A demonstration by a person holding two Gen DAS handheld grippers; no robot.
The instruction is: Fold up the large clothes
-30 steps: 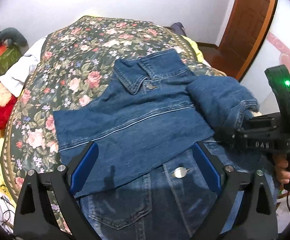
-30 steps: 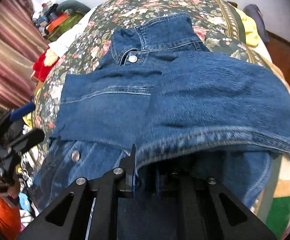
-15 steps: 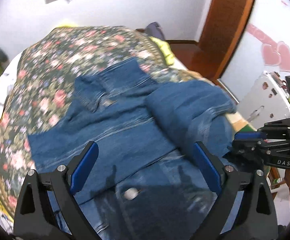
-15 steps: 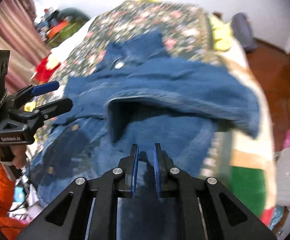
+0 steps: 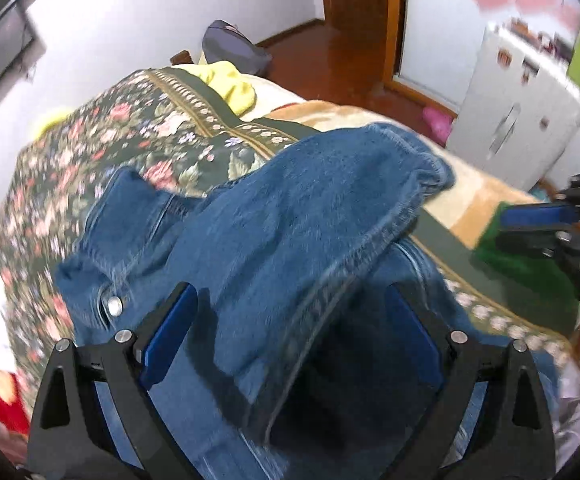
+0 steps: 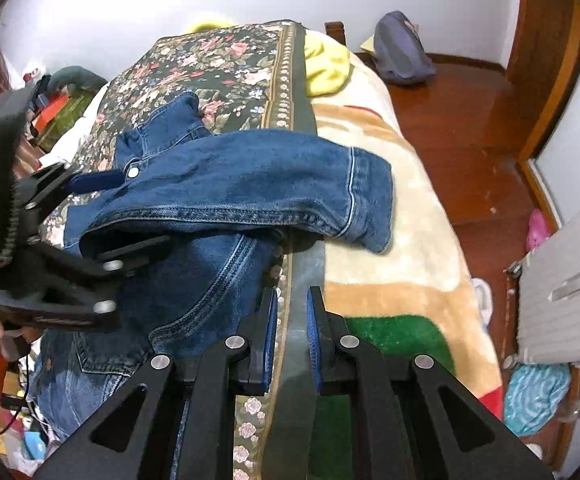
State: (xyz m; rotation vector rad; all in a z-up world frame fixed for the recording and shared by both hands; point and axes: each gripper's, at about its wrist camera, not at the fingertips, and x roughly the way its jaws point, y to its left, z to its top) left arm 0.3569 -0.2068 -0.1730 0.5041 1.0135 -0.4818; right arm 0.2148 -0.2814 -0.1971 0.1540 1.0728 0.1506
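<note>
Two grippers over denim jacket (image 6: 225, 184), left gripper (image 5: 290, 344) wide open, right gripper (image 6: 292, 320) seemingly closed, empty.

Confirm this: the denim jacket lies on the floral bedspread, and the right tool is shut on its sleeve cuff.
Not quite. In the right wrist view the right tool holds nothing; the sleeve cuff lies free. The denim jacket does lie on the floral bedspread.

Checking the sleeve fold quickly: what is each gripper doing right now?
Left gripper: open, jaws wide over the denim jacket, gripping nothing.
Right gripper: shut, empty, beside the jacket.
</note>
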